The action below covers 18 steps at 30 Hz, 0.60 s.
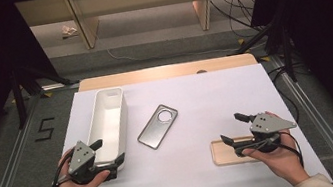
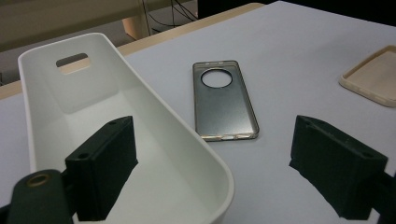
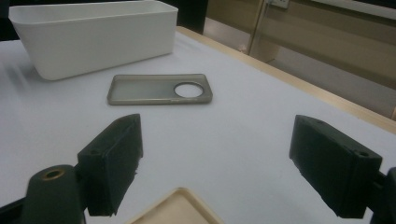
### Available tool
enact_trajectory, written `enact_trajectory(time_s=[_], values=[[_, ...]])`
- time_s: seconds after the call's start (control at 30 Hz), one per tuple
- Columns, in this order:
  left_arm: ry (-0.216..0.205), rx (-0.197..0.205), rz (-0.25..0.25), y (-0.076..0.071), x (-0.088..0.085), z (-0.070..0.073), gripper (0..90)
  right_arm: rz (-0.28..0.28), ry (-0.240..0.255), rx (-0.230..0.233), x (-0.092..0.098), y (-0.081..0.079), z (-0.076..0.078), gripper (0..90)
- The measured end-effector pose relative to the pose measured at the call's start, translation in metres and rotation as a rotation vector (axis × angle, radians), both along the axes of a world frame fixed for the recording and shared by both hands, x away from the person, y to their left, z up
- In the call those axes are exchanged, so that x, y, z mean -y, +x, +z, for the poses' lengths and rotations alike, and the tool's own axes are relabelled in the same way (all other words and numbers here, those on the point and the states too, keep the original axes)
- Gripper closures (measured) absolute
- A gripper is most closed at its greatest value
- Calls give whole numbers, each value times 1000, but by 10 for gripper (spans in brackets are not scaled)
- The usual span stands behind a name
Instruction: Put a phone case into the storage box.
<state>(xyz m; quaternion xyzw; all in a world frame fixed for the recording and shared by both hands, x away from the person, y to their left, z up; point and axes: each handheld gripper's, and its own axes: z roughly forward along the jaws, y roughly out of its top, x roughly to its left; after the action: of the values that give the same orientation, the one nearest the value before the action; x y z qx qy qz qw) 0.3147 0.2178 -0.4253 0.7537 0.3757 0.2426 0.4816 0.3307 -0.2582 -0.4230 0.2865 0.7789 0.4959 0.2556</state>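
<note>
A long white bin [image 1: 107, 123] lies lengthwise on the left of the white table cover [image 1: 205, 97]. My left gripper [image 1: 110, 151] is at the bin's near end, open. In the left gripper view [image 2: 219, 163] one jaw stands inside the bin [image 2: 154, 140] and the other outside its wall, neither pressing. A grey phone case [image 1: 158, 126] with a round camera hole lies flat mid-table, inside up [image 2: 224, 100] [image 3: 159, 88]. A beige phone case [image 1: 224, 154] lies at the near right. My right gripper [image 1: 231, 128] hovers open over it [image 3: 217, 158], nothing between its jaws; the beige case [image 3: 175, 207] shows below them.
The wooden table edge [image 1: 166, 72] runs along the back. Beyond it stand wooden shelf legs [image 1: 85, 25] and floor cables [image 1: 237, 6]. Black stand legs [image 1: 21, 86] flank the table's left, and a "5" mark [image 1: 44, 129] is on the floor.
</note>
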Motion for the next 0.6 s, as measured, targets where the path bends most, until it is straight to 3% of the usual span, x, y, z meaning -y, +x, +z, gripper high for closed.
enact_trajectory(time_s=[0.23, 0.33, 0.37, 0.4, 0.43, 0.47, 0.6], values=[[-6, 1, 2, 1, 1, 1, 141, -3, 3, 3, 2, 1, -1, 209], [-9, 3, 1, 2, 1, 1, 143, -4, 0, 5, 3, 1, 0, 279], [-7, 2, 0, 2, 1, 1, 145, -3, 1, 4, 2, 1, 0, 353], [-5, 2, 0, 2, 1, 1, 146, 21, -5, 1, 0, 1, 2, 516], [-5, 0, 0, 2, 1, 1, 147, 41, -6, -13, -2, 0, 3, 582], [-7, -1, 1, 1, 1, 0, 147, 41, -6, -13, -2, 0, 3, 582], [-5, 0, 7, -1, 0, 1, 149, 98, -49, -36, -17, 1, 7, 886]])
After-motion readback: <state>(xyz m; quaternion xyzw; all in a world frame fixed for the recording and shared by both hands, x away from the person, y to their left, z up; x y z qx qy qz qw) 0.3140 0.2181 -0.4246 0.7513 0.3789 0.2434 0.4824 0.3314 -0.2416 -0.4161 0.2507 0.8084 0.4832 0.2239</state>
